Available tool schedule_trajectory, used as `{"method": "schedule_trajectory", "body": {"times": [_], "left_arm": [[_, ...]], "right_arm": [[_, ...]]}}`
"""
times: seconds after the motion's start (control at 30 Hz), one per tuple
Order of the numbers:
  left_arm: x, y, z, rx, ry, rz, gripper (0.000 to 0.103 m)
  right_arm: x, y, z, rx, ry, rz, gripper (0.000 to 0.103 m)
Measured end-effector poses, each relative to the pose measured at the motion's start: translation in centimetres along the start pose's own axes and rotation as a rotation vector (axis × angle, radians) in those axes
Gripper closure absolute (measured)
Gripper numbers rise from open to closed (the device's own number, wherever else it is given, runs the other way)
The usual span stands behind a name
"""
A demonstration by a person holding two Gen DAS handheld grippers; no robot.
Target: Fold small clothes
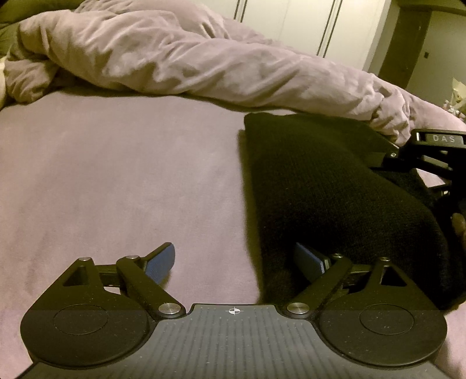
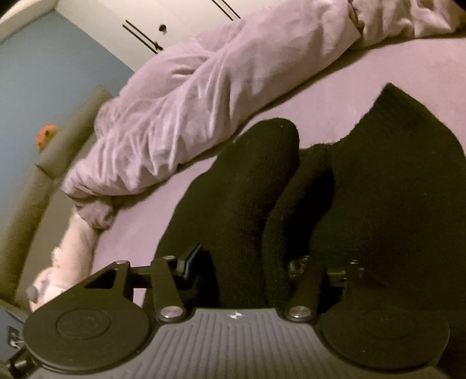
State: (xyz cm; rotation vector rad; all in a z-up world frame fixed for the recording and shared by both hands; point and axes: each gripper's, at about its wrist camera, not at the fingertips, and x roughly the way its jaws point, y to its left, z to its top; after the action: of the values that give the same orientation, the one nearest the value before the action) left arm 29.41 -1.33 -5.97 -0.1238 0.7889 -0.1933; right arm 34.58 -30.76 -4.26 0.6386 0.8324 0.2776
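A black knitted sock (image 1: 320, 180) lies on the mauve sheet (image 1: 116, 175), folded over on itself along its right side. My left gripper (image 1: 234, 256) is open just above the sheet; its right blue pad (image 1: 308, 261) rests against the sock's near left edge and nothing sits between the pads. My right gripper (image 1: 407, 151) comes in at the sock's far right edge. In the right wrist view the right gripper (image 2: 243, 262) is shut on a bunched fold of the black sock (image 2: 247, 180), whose rounded toe ends stand up ahead. Fabric hides its right finger.
A crumpled mauve duvet (image 1: 174, 58) (image 2: 180, 110) runs along the far side of the bed. White wardrobe doors (image 1: 291, 23) stand behind it. A pale plush toy (image 2: 72, 242) lies by the olive bed surround (image 2: 29, 204).
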Motion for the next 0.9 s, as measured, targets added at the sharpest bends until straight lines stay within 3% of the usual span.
{"method": "schedule_trajectory", "body": {"times": [0.03,0.1,0.2,0.37,0.47,0.6,0.73,0.9], "left_arm": [[-0.1,0.2,0.0,-0.01,0.004,-0.002,0.009],[-0.3,0.8,0.2,-0.03,0.013,-0.009,0.009],[-0.9,1.9,0.5,-0.081,0.029,-0.02,0.009],[-2.6,2.1,1.4,-0.066,-0.006,-0.028,0.009],[-3.4,1.0,2.1,-0.036,-0.042,-0.036,0.008],[-3.4,-1.2,2.6,0.002,-0.064,-0.052,0.008],[-2.6,-3.8,2.7,0.07,-0.069,-0.037,0.008],[-1.4,-6.6,3.0,0.139,-0.083,-0.004,0.008]], "right_arm": [[0.0,0.8,0.0,-0.035,-0.001,-0.038,0.072],[-0.1,2.7,-0.1,-0.134,-0.008,-0.13,0.08],[-1.1,6.3,-0.5,-0.283,-0.044,-0.222,0.083],[-6.8,12.3,0.3,-0.518,-0.228,-0.202,0.084],[-9.9,13.6,0.3,-0.623,-0.325,-0.235,0.084],[-12.6,10.7,0.4,-0.623,-0.389,-0.31,0.084],[-12.1,3.2,0.0,-0.468,-0.34,-0.398,0.084],[-7.5,-5.4,-2.9,-0.349,-0.216,-0.507,0.08]]}}
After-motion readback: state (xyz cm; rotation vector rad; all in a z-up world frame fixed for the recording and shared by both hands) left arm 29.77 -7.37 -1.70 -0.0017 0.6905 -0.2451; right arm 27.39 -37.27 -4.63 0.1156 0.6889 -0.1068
